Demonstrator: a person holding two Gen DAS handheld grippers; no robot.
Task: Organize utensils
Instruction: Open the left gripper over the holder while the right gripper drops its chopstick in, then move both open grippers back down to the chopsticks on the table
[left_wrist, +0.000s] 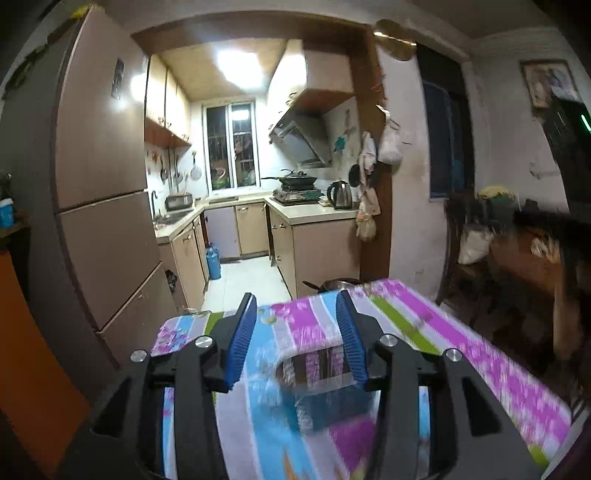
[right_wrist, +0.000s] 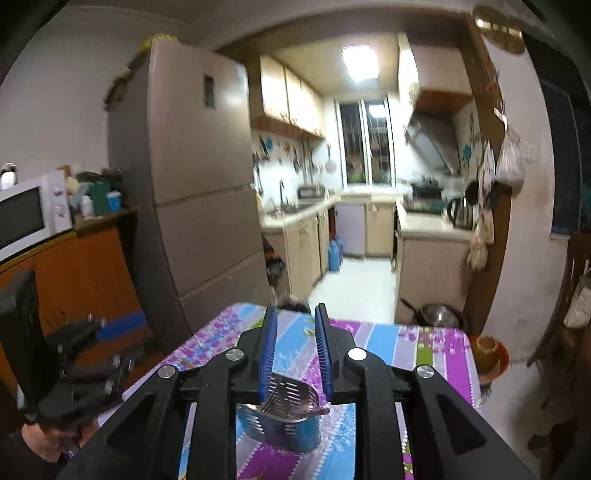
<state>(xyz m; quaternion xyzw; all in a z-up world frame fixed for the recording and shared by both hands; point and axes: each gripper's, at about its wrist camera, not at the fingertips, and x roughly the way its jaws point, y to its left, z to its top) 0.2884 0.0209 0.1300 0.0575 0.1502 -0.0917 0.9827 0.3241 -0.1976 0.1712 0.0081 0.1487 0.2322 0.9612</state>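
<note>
A perforated metal utensil holder (right_wrist: 286, 421) stands on the floral tablecloth (right_wrist: 424, 347), just below and between the fingers of my right gripper (right_wrist: 295, 328), which is open and empty above it. Something rests in the holder, too unclear to name. In the left wrist view the holder (left_wrist: 321, 384) is a blurred shape under my left gripper (left_wrist: 297, 317), which is open wide and empty above the table (left_wrist: 461, 332). The left gripper also shows, blurred, at the left of the right wrist view (right_wrist: 85, 354).
The table's far edge faces a kitchen doorway. A tall fridge (right_wrist: 192, 184) stands on the left, beside an orange cabinet with a microwave (right_wrist: 29, 214). A pot (right_wrist: 439, 314) and an orange bowl (right_wrist: 489, 354) sit beyond the table. Dark wooden furniture (left_wrist: 517, 251) is on the right.
</note>
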